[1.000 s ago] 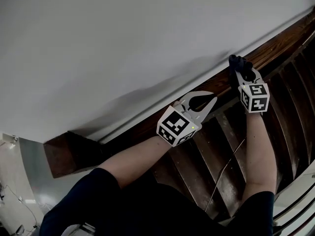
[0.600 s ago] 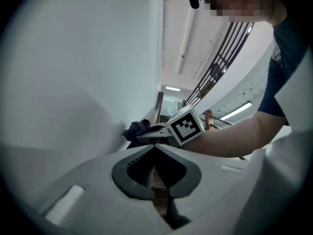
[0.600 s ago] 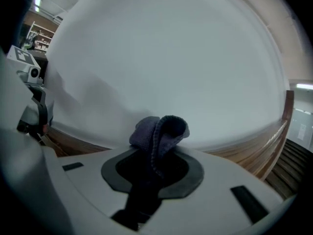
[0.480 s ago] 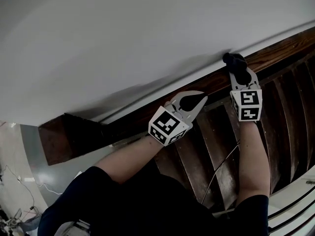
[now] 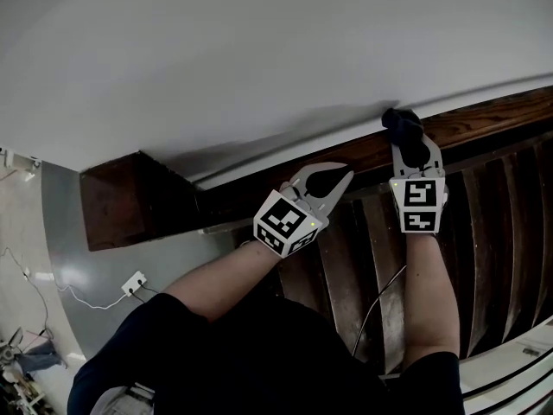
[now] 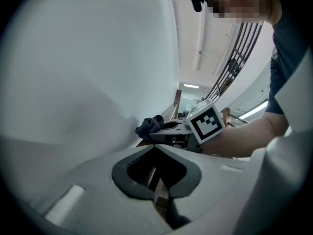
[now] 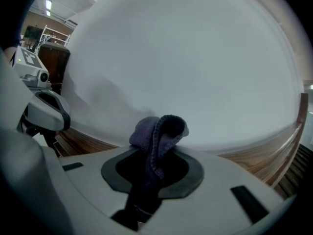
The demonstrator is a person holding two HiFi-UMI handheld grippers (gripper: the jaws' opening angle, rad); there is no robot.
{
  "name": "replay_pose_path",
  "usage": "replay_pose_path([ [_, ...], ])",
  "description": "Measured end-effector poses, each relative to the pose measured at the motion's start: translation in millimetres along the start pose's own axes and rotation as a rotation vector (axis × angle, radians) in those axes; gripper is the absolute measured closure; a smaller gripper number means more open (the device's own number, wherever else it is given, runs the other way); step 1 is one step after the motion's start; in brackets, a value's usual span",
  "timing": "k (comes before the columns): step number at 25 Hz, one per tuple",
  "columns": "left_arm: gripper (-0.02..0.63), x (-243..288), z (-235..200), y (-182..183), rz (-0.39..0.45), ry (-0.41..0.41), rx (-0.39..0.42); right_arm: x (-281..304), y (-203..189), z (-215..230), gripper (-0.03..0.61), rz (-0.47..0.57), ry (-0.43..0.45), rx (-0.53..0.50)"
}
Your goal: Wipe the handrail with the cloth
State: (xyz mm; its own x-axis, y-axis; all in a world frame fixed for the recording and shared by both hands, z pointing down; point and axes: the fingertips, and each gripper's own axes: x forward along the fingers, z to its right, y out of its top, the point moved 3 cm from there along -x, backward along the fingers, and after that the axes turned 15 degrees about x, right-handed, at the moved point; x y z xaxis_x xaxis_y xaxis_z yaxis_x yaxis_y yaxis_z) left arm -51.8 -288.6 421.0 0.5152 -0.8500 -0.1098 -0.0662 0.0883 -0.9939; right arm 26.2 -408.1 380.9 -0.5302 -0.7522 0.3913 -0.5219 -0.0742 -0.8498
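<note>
A dark wooden handrail [image 5: 484, 119] runs along the foot of a white wall. A dark blue-grey cloth [image 5: 403, 124] is bunched on the rail's top, next to the wall, and my right gripper [image 5: 413, 148] is shut on it. In the right gripper view the cloth [image 7: 159, 131] sticks up between the jaws, with the handrail [image 7: 274, 148] curving behind. My left gripper [image 5: 344, 173] rests against the rail's side a little to the left, its jaws shut with nothing in them. In the left gripper view, the cloth [image 6: 149, 126] shows beyond my left gripper [image 6: 154, 148].
The white wall [image 5: 259, 59] fills the upper part of the head view. The rail ends in a dark wooden block [image 5: 130, 210] at the left. Dark balusters [image 5: 484, 249] run under the rail. A white cable and socket [image 5: 134, 282] lie on the grey floor below.
Both grippers have shifted left along the handrail, toward its end block, and the cloth has slid with the right one. The head view has swung, so the rail looks flatter.
</note>
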Motion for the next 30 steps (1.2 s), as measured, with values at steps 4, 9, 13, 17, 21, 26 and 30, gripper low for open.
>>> replay_pose_path([
  [4, 0.609, -37, -2, -24, -0.033, 0.040, -0.033, 5, -9, -54, 0.485, -0.026, 0.068, -0.001],
  [9, 0.609, -90, -14, -67, -0.100, 0.136, -0.083, 13, -22, -126, 0.485, -0.069, 0.151, -0.032],
  [13, 0.609, -127, -19, -92, -0.117, 0.222, -0.113, 18, -33, -184, 0.485, -0.091, 0.240, -0.073],
  [17, 0.609, -166, -20, -112, -0.132, 0.306, -0.146, 22, -44, -238, 0.485, -0.116, 0.330, -0.099],
  [21, 0.609, -201, -24, -131, -0.145, 0.386, -0.184, 26, -56, -285, 0.485, -0.156, 0.417, -0.112],
  [26, 0.609, -210, -35, -133, -0.130, 0.422, -0.190, 29, -58, -306, 0.485, -0.185, 0.488, -0.152],
  [30, 0.609, -182, -37, -115, -0.104, 0.360, -0.154, 26, -55, -286, 0.485, -0.192, 0.500, -0.115],
])
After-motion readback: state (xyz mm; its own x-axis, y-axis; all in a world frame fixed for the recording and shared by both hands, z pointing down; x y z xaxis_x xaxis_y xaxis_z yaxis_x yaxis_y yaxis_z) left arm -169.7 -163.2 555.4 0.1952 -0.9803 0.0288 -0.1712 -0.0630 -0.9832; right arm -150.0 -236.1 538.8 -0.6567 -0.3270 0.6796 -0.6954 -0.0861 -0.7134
